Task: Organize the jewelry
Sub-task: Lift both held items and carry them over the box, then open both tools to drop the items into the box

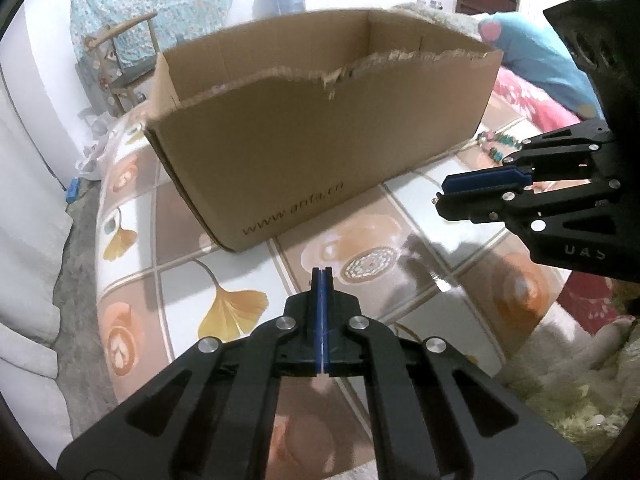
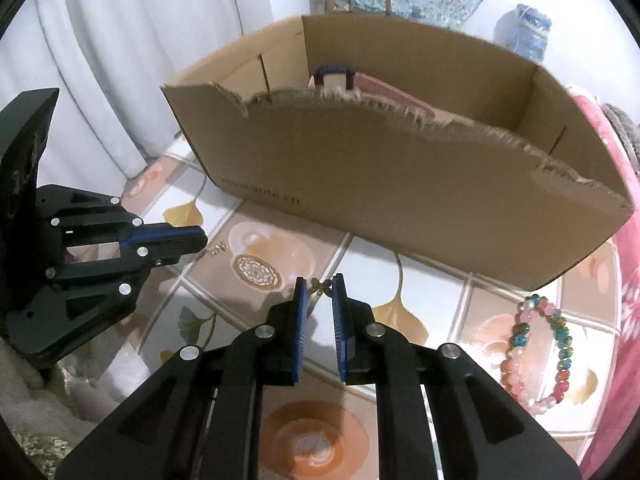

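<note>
1. Through my left wrist camera, my left gripper [image 1: 321, 276] hangs over the glossy table cover printed with orange ginkgo leaves and coffee cups [image 1: 224, 280]; its blue pads are pressed flat together and I see nothing between them.
2. Just beyond its tips stands the open brown cardboard box with a ragged torn front edge [image 1: 320, 136], resting on that cover with web-address lettering along its lower front.
3. To the right, my right gripper [image 1: 444, 196] enters sideways, its fingers close together; from this view I cannot make out what sits at the tips.
4. Behind that gripper, beside the box's right corner, a blurred string of pale and green beads [image 1: 494, 146] lies on the cover.
5. Over on my right wrist camera, the right gripper [image 2: 320, 286] has its blue pads a little apart, pinching a small gold butterfly-shaped charm [image 2: 320, 286] at the very tips.
6. My left gripper [image 2: 202, 240] shows at the left, fingers shut, and a tiny gold piece [image 2: 216, 249] lies on the cover just beside its tips.
7. Near the right edge, a bracelet of pink, white and blue-green beads [image 2: 536, 356] lies in a loop on the cover, in front of the box's right end.
8. Inside the box [image 2: 400, 184], against the back wall, I see a dark blue frame with a pale middle [image 2: 334, 76] and a pink flat thing next to it [image 2: 380, 88].
</note>
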Motion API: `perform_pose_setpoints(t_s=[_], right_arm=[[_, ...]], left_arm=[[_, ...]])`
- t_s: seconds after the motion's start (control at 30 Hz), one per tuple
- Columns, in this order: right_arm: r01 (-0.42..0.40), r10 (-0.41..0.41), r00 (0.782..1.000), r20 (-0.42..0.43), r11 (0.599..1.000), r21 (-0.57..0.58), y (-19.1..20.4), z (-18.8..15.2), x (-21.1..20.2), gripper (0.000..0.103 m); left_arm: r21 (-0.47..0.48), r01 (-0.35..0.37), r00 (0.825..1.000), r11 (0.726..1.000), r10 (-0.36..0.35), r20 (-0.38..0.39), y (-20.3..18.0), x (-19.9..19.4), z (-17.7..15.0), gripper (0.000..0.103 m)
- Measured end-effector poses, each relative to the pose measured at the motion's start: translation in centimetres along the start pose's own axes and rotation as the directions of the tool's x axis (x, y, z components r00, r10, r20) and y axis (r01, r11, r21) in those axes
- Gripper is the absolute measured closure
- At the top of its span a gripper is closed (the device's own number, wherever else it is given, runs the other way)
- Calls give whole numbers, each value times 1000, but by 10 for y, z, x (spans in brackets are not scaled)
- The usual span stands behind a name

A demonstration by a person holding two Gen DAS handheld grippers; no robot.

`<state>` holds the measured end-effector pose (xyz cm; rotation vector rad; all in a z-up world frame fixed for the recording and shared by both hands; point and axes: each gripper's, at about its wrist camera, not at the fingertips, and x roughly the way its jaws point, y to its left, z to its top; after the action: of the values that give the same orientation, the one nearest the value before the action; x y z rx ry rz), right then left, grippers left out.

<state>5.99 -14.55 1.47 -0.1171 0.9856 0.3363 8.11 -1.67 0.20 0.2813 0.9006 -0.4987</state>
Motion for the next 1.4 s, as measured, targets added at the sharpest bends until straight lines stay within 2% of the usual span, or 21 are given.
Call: perform_pose_setpoints(t_s=[0.2, 0.27, 0.37, 0.6, 0.67, 0.73, 0.93, 1.07, 1.2, 1.3, 1.4], right_arm=[[2, -2, 999, 50, 1000, -2, -1, -2, -21, 90], [2, -2, 999, 53, 1000, 1, 2, -2, -24, 90], [-3, 3, 998, 61, 1000, 9, 4, -3, -27, 90], [7, -10, 996, 85, 999, 40, 0, -4, -32, 90], [7, -11, 996, 89, 999, 50, -3, -4, -34, 90], [1, -7, 996, 93, 998, 58, -5, -5, -35, 90], [2, -8, 993, 117, 998, 55, -4, -3, -41, 90], [2, -10, 991, 132, 998, 58, -6, -3, -45, 90], [-21, 11, 988, 156, 998, 63, -9, 4, -53, 90], [-29, 18, 977, 214, 998, 48, -13, 21, -69, 90], [-39, 30, 963, 268, 999, 30, -19, 40, -81, 90]], left_arm=[[8, -17, 1000, 1000, 17, -1, -1, -8, 0, 103], [-3, -21, 1000, 1000, 21, -9, 1, -3, 1, 95], [-32, 0, 1000, 1000, 0, -21, 6, 8, 3, 91], [-1, -7, 997, 1000, 7, -80, 4, 27, -2, 91], [-2, 0, 997, 1000, 0, -79, 4, 27, -3, 100], [14, -11, 997, 1000, 12, -74, 2, 28, -1, 101], [56, -32, 999, 998, 33, -21, -9, 8, -1, 101], [44, -56, 998, 997, 55, 23, -10, -14, 5, 101], [22, -47, 995, 999, 45, 90, -9, -44, 21, 101], [18, -11, 983, 1000, 7, 185, -7, -75, 45, 101], [23, 25, 962, 999, -31, 272, -2, -97, 69, 101]])
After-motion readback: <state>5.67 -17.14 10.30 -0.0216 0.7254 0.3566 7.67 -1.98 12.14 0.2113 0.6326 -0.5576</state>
